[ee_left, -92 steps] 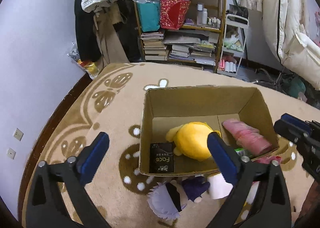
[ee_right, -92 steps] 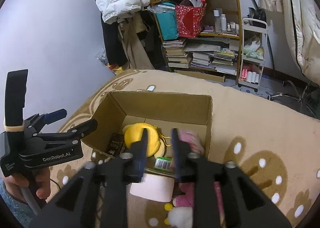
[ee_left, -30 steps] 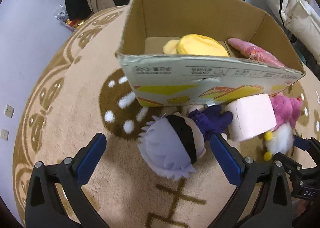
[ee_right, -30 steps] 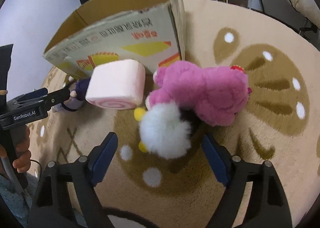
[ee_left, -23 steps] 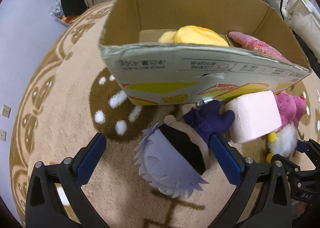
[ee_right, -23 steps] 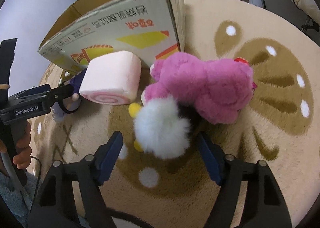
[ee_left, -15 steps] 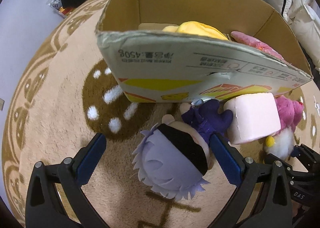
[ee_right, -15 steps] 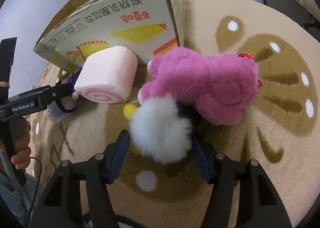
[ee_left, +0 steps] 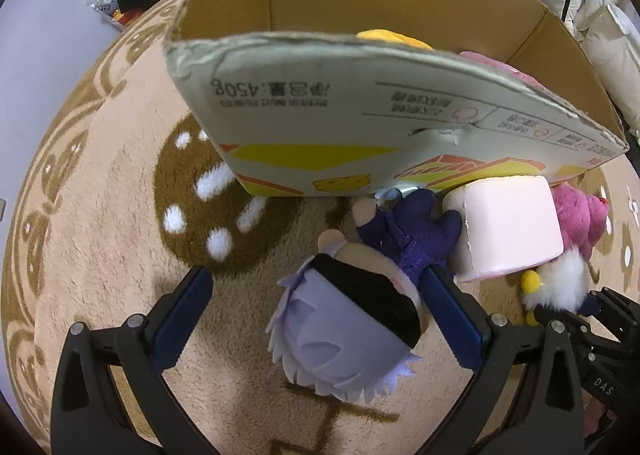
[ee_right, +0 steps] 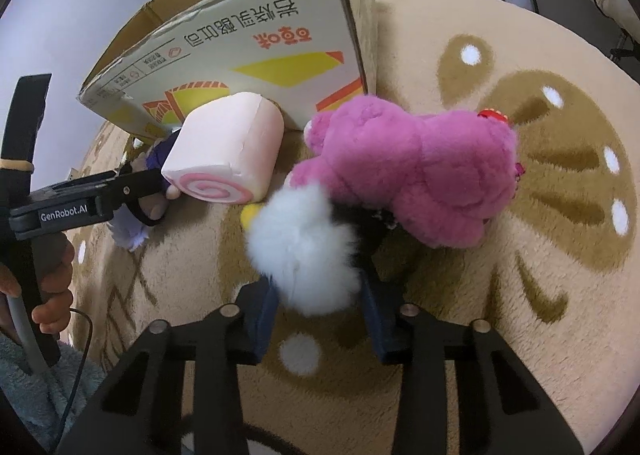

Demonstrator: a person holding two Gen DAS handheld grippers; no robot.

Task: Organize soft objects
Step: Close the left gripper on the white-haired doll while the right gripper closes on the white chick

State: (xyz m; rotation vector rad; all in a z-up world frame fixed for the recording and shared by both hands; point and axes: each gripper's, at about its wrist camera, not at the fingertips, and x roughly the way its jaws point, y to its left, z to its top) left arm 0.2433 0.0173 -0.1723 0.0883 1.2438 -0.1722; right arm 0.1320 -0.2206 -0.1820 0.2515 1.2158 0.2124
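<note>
Lying between the right hand-held gripper fingers: white fluffy plush.

Both grippers are dropping from above the cardboard box to the rug, the right gripper narrowing around the white fluffy plush.

Patterned beige rug carrying a box and soft toys.
On it sit the cardboard box, a lavender-haired doll, pink roll cushion, pink plush and white fluffy toy.
</note>
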